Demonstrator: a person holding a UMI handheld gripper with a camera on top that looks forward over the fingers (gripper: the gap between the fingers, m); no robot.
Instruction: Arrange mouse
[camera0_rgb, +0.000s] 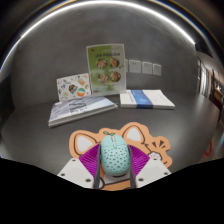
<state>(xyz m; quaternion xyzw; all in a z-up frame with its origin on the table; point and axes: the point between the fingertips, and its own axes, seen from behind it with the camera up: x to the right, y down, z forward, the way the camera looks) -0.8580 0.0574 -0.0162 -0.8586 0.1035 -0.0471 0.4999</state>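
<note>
Mint-green mouse (114, 156) is sitting between the gripper (115, 176) fingers, over the orange mat (132, 140). Pads look to be clamping it. Judging placement underway, release remaining.

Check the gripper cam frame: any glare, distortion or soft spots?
Gripper view: strong fisheye, the table edge bows and the wall curves; a bright arc of glare runs overhead; the upright leaflet and stacked books are soft, their text unreadable; the mouse between the tongs is evenly lit, without hard shadow.
</note>
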